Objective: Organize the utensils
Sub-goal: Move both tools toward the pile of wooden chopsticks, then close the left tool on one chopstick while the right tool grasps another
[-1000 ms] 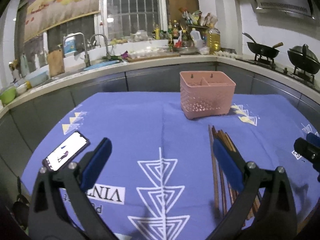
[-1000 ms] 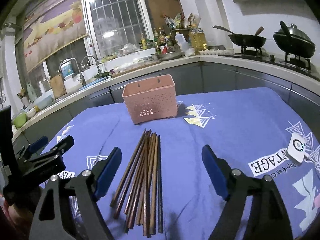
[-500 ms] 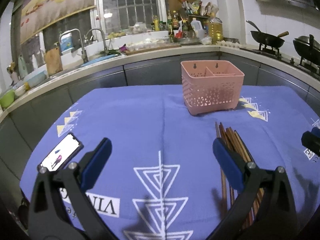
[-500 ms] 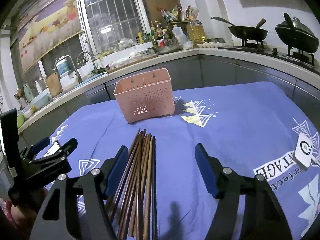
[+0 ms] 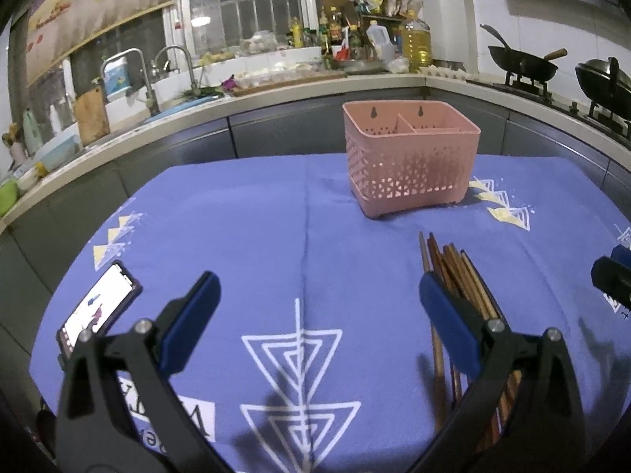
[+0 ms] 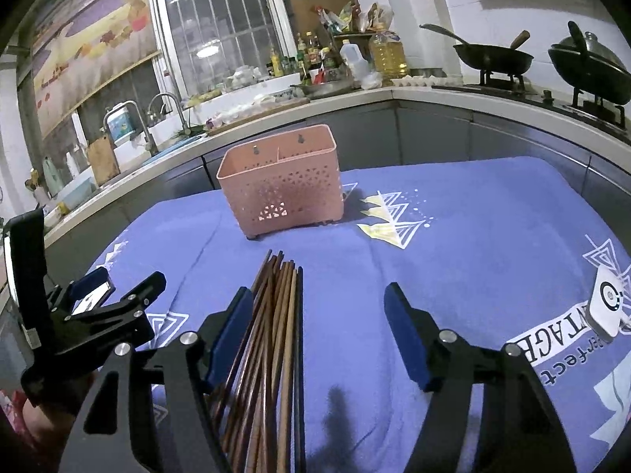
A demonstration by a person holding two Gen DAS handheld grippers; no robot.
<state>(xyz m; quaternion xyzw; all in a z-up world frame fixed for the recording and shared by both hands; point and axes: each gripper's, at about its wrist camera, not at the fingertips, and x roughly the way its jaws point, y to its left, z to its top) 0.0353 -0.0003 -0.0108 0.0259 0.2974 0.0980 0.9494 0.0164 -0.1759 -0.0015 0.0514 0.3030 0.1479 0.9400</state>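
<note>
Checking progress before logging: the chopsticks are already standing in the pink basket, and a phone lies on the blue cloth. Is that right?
Not quite. The chopsticks lie in a bundle on the blue cloth, in front of the pink basket, as the right wrist view shows. The phone does lie on the cloth.

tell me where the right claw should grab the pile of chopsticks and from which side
Grip the chopsticks across their middle, coming down from above with one finger on each long side. They lie flat on the tablecloth, fanned with tips toward the pink basket, so a crosswise pinch would probably gather them. The right claw is open, with its left pad already over the bundle.
</note>
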